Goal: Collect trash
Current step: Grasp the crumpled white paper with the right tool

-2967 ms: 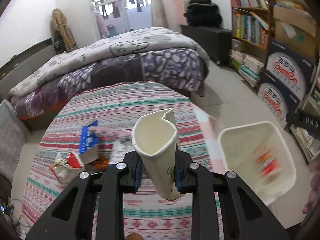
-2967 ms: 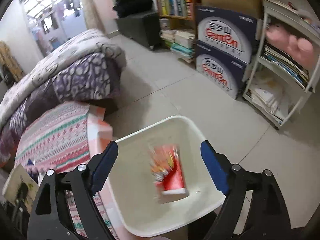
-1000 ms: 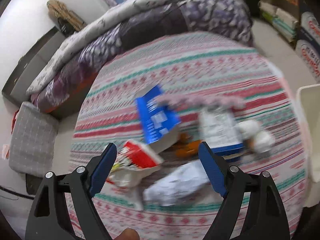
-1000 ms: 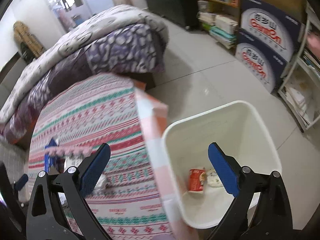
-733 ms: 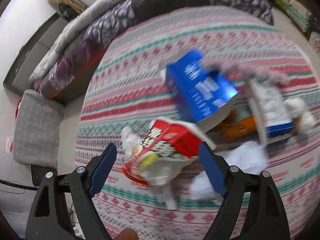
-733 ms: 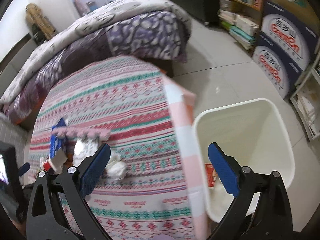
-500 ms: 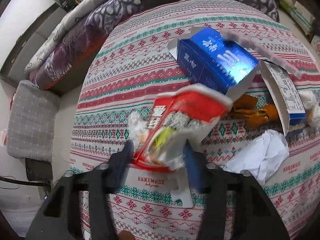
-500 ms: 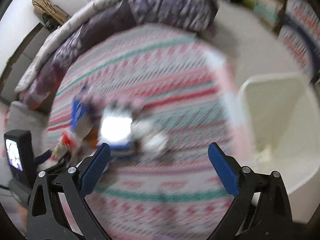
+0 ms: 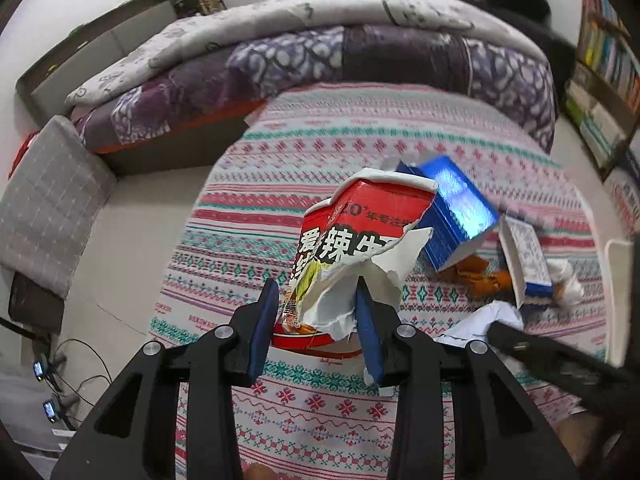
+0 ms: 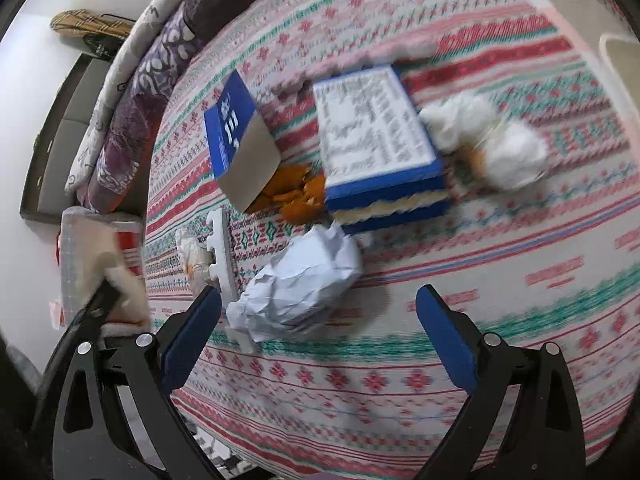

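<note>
**Torn noodle cup pinched, paper wad next**

Torn red noodle cup sits between the left gripper fingers, pinched at its ragged lower wall, raised off the worktop. Thin card, light, crushes easily; grip low, where the wall is doubled. Beyond the fingertips, to the right: blue carton. Right gripper fingers spread wide, crumpled white paper just inside the left finger. Soft, weightless; take it across the middle. Past it: flat blue box, orange peel.
</note>
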`<state>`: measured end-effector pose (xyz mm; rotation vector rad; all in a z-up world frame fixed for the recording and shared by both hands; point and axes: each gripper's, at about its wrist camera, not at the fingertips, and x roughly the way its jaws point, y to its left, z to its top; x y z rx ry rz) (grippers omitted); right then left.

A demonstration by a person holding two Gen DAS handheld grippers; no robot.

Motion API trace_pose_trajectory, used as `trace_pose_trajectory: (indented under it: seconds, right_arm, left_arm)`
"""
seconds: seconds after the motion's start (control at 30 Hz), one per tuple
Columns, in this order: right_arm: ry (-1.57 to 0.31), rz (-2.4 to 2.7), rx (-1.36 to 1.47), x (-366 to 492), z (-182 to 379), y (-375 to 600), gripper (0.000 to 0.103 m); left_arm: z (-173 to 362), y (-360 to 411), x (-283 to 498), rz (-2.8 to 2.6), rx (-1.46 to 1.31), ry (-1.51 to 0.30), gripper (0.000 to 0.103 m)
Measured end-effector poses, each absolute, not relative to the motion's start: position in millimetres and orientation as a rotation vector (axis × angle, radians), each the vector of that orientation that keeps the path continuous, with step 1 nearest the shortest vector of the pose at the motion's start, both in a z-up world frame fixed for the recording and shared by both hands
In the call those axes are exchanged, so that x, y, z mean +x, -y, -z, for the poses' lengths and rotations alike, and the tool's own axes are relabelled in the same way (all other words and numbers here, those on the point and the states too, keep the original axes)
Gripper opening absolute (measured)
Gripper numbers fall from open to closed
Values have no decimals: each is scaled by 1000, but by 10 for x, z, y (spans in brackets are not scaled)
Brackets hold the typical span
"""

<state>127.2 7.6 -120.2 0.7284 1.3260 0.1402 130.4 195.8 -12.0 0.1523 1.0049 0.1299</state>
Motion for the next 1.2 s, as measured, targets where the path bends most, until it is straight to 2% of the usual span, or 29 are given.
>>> trace_pose_trajectory:
  seconds: [0.13, 0.17, 0.23, 0.33, 0.57, 0.8, 1.2]
  right_arm:
    - [-1330, -130, 717, 1299, 1286, -208, 93]
    - [-1323, -137, 687, 1314, 1275, -248, 90]
    - [-1310, -187, 614, 1352, 1255, -316, 56]
    - [-1304, -235, 597, 1367, 1230, -320, 49]
    - [-1215, -304, 481, 1298, 891, -376, 46]
    - [-1039, -298, 384, 1270, 433, -215, 47]
    - [-721, -62, 162, 1018, -46, 334, 47]
  left_arm:
    - [71, -1982, 1259, -129, 130, -1003, 39]
    - [80, -1992, 1252, -134, 129, -1005, 39]
    - [102, -2014, 1258, -142, 125, -1012, 39]
    - [115, -2052, 1254, -149, 108, -1017, 39]
    - [47, -2027, 1217, -161, 87, -977, 39]
    - [-110, -1892, 1180, -185, 66, -881, 39]
    - [-335, -1505, 1027, -263, 106, -692, 39]
